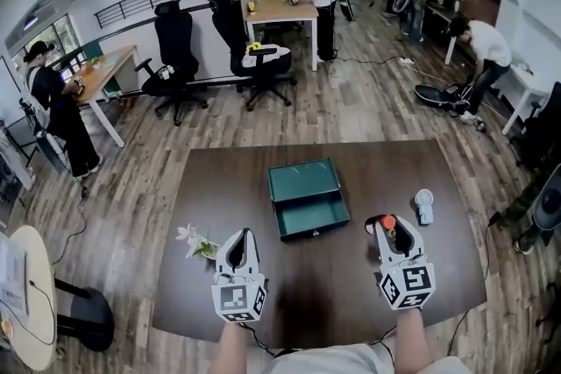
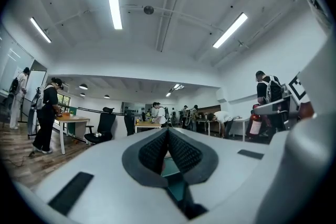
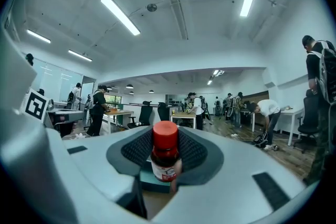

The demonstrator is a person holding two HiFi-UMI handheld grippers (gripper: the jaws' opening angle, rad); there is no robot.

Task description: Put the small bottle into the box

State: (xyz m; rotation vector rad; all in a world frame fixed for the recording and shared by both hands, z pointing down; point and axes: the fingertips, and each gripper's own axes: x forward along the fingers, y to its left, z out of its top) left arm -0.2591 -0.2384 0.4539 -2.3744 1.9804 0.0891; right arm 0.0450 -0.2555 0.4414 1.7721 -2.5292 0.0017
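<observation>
A green box [image 1: 312, 231] lies open in the middle of the dark table, its lid [image 1: 302, 179] tipped back on the far side. My right gripper [image 1: 392, 224] hovers just right of the box's front. It is shut on a small bottle [image 3: 166, 161] that has a red cap [image 3: 165, 135] and stands upright between the pads. Part of the teal box [image 3: 150, 177] shows below the bottle in the right gripper view. My left gripper [image 1: 241, 235] sits left of the box's front with its jaws together and nothing held; its pads [image 2: 181, 152] meet at the tip.
A white flower sprig [image 1: 194, 239] lies on the table left of the left gripper. A small white object [image 1: 424, 206] rests to the right of the right gripper. The table's front edge [image 1: 316, 330] is close to me. Office chairs, desks and people stand further off.
</observation>
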